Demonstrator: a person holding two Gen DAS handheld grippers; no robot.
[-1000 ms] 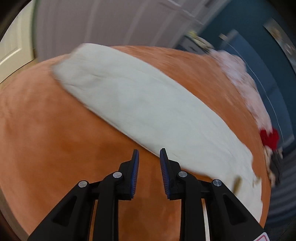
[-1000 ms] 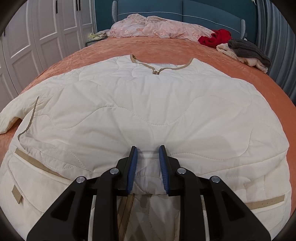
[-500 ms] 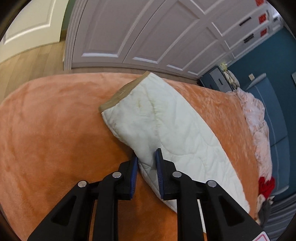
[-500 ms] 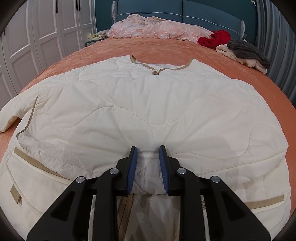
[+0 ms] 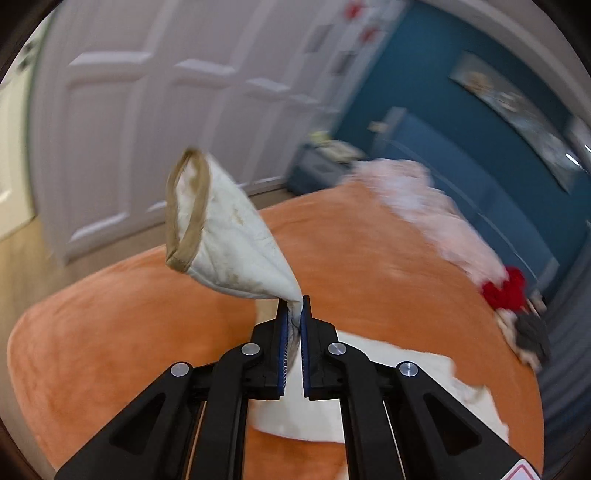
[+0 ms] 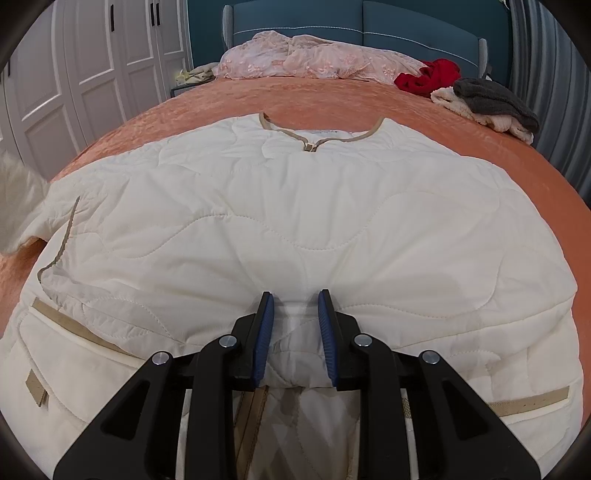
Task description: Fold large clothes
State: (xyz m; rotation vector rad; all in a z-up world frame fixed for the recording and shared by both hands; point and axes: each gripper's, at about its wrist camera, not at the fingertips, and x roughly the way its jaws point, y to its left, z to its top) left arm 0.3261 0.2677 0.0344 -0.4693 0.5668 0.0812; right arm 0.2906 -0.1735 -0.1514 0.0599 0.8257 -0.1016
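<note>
A cream quilted jacket (image 6: 295, 221) with tan trim lies spread flat on the orange bed (image 6: 332, 99), neckline at the far side. My right gripper (image 6: 295, 306) is open, its jaws resting on a raised fold of the jacket at the near hem. My left gripper (image 5: 293, 308) is shut on the jacket's sleeve (image 5: 232, 243) and holds it lifted above the bed, the tan cuff (image 5: 186, 210) hanging open in the air. The lifted sleeve shows as a blur at the left edge of the right wrist view (image 6: 18, 199).
A pink garment (image 6: 314, 55), a red garment (image 6: 428, 77) and a grey and cream pile (image 6: 491, 103) lie at the head of the bed by the blue headboard (image 6: 406, 33). White wardrobe doors (image 6: 74, 74) stand along the left side.
My left gripper has closed on the sleeve and lifted it off the bed, swinging toward the jacket. The right gripper has stayed in place on the hem fold.
</note>
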